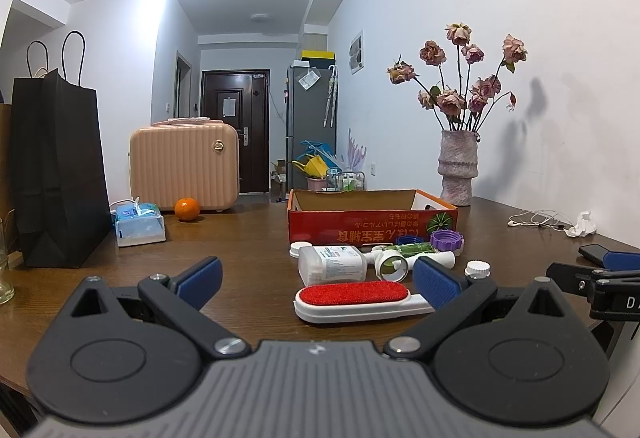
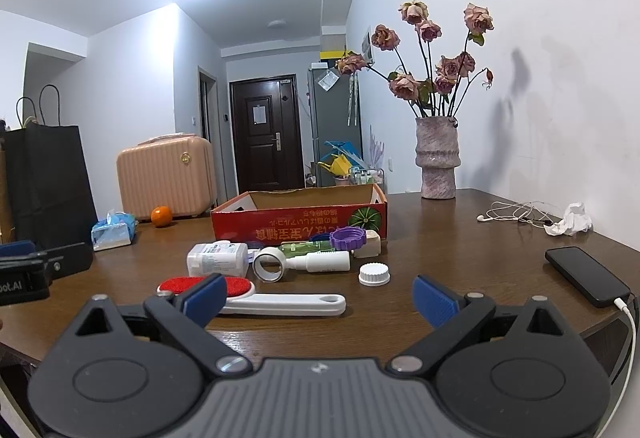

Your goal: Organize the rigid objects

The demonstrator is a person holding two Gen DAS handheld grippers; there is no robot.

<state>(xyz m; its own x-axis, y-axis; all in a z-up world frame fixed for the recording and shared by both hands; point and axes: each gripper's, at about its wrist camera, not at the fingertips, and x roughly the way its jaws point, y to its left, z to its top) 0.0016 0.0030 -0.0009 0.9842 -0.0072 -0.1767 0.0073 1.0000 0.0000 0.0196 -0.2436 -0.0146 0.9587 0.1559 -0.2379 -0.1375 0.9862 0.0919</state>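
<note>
Two grippers (image 1: pixel 318 280) (image 2: pixel 320 298) wide open, empty | one lint brush (image 1: pixel 352 296) | one box (image 1: pixel 372 224)

Bare table (image 2: pixel 460 258) lies right of the lint brush (image 2: pixel 280 298); clustered bottles (image 2: pixel 320 262) block the red box (image 2: pixel 300 218).
</note>
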